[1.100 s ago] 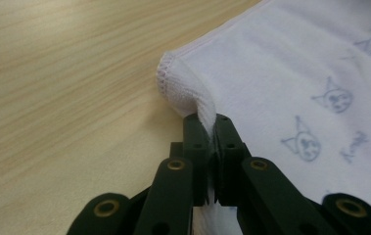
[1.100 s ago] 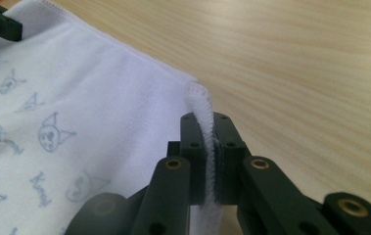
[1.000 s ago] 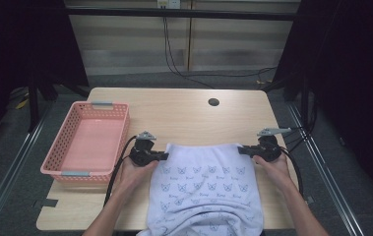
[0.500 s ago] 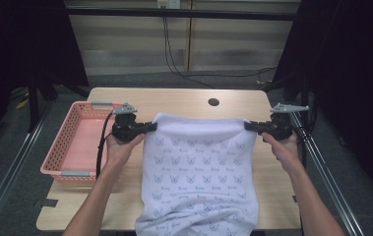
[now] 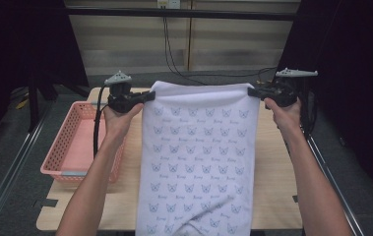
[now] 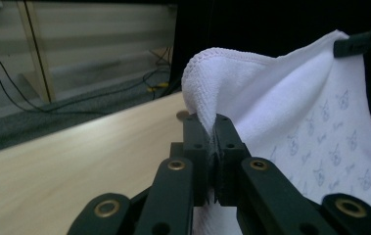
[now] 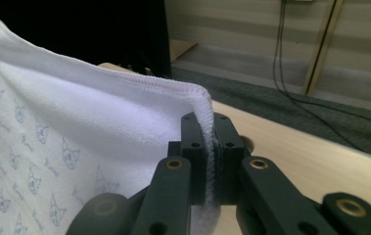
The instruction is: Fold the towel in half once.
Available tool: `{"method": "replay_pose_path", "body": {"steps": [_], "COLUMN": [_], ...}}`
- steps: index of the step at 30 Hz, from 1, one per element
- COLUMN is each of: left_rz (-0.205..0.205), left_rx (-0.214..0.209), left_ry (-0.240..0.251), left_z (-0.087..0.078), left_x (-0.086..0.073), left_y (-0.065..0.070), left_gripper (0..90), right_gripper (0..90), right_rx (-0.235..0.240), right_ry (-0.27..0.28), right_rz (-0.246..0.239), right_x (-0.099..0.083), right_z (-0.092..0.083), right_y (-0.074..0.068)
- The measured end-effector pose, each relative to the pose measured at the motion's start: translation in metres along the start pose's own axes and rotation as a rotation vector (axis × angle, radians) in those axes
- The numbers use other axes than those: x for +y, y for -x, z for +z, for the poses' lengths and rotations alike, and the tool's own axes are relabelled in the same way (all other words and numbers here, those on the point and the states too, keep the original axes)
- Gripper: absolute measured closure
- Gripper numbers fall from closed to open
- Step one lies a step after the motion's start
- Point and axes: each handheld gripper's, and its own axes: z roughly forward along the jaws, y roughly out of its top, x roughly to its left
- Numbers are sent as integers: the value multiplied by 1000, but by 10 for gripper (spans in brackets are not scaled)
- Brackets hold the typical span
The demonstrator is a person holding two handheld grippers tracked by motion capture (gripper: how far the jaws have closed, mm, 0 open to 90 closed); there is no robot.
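A white towel [image 5: 199, 157] printed with small blue cat faces hangs stretched between my two grippers above the table. My left gripper [image 5: 150, 96] is shut on its top left corner. My right gripper [image 5: 251, 91] is shut on its top right corner. The towel's lower end bunches at the table's front edge. In the left gripper view the towel [image 6: 281, 98] corner is pinched between the black jaws of that gripper [image 6: 213, 128], with the other gripper [image 6: 364, 45] far off at the top right. In the right gripper view the hemmed towel [image 7: 90, 122] corner sits clamped in the gripper [image 7: 210, 126].
A pink plastic basket [image 5: 63, 147] stands on the left part of the wooden table [image 5: 277, 182]. Metal rails run along both sides of the table. Cables trail across the floor behind it, in front of a striped wall.
Both grippers have risen with the towel's top corners, lifting it from lying flat on the table to hanging upright and stretched out.
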Motion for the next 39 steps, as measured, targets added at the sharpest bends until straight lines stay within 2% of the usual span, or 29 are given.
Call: {"method": "replay_pose_path", "body": {"steps": [3, 5, 7, 9, 14, 18, 19, 20, 21, 23, 24, 25, 26, 29, 31, 32, 35, 37, 39], "left_rz": [12, 18, 27, 24, 29, 36, 40, 36, 27, 46, 37, 46, 61, 34, 32, 22, -19, -38, -56], "left_rx": [2, 4, 23, 17, -16, -33, -31, -51, -69, -70, -84, -76, -89, -106, -109, -124, -145, -162, -167], "left_ry": [26, 33, 14, -17, -71, -93, -99, -95, -95, -115, -116, -130, -139, -152, -185, -196, -255, -308, -346], "left_z": [1, 0, 0, -1, -10, -25, -29, -34, -39, -49, -53, -57, -61, -73, -80, -83, -93, -94, -92], "left_x": [14, 20, 18, 8, -23, -46, -52, -58, -63, -74, -81, -87, -93, -114, -129, -135, -164, -183, -198], "left_y": [0, 0, 1, 0, 6, 20, 25, 28, 32, 42, 46, 51, 56, 67, 74, 76, 85, 88, 90], "left_gripper": [868, 868, 868, 868, 867, 867, 866, 866, 867, 867, 866, 866, 866, 866, 865, 865, 862, 862, 861], "right_gripper": [865, 866, 866, 866, 866, 866, 866, 866, 866, 866, 866, 867, 866, 867, 866, 867, 866, 866, 866], "right_rx": [-30, -39, -27, -24, 47, 93, 107, 126, 140, 143, 156, 159, 167, 191, 214, 222, 260, 273, 280], "right_ry": [13, 42, 71, 43, 16, -8, -10, -10, -21, -67, -80, -95, -106, -143, -183, -197, -232, -281, -319], "right_rz": [-16, -2, 23, 4, 16, -18, -12, -10, -16, -39, -42, -45, -46, -47, -52, -52, -4, -8, 14], "right_x": [16, 25, 26, 19, -13, -36, -42, -49, -56, -70, -77, -84, -91, -111, -128, -136, -162, -180, -196], "right_z": [-2, -4, -5, -3, -12, -30, -35, -41, -46, -53, -57, -60, -64, -70, -76, -79, -86, -87, -85], "right_y": [2, 4, 2, 0, -9, -26, -30, -35, -40, -50, -54, -58, -62, -73, -83, -87, -97, -104, -107]}}
